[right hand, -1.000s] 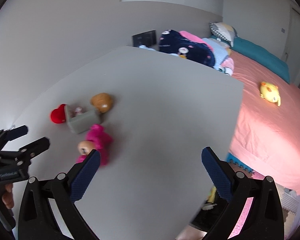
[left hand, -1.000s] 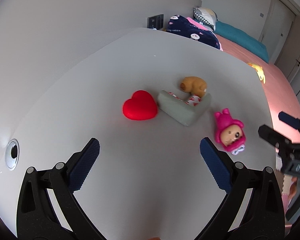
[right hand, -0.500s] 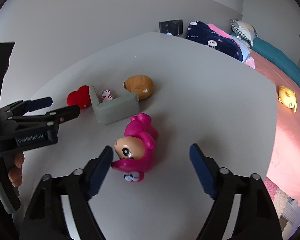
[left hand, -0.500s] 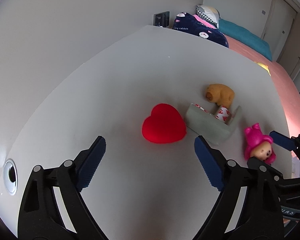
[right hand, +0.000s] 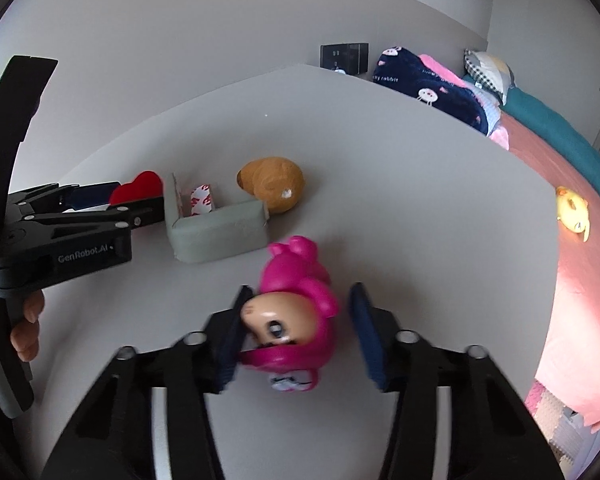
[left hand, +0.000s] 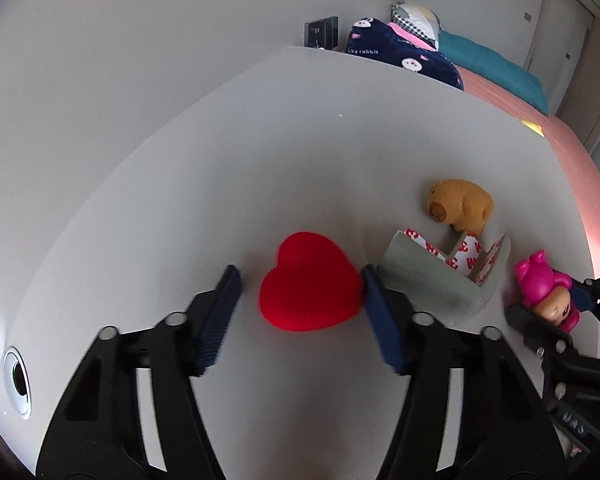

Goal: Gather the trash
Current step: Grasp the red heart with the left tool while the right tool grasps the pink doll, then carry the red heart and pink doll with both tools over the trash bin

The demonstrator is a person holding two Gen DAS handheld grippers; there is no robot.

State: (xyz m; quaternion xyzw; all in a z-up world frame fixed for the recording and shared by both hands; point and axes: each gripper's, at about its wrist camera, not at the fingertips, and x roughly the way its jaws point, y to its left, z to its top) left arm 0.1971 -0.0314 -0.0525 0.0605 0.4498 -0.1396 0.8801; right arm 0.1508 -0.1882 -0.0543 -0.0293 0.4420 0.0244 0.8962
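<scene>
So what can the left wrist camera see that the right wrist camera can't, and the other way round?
Only the left wrist view: the round grommet hole in the table.
Only the right wrist view: fingers on the left gripper's handle and the whole yellow toy on the bed.
Both: red heart between the closing left gripper, pink doll between the closing right gripper, grey corner piece, brown toy.

Heart (left hand: 310,286) left of tray (left hand: 432,292); doll (left hand: 548,298) right.
</scene>
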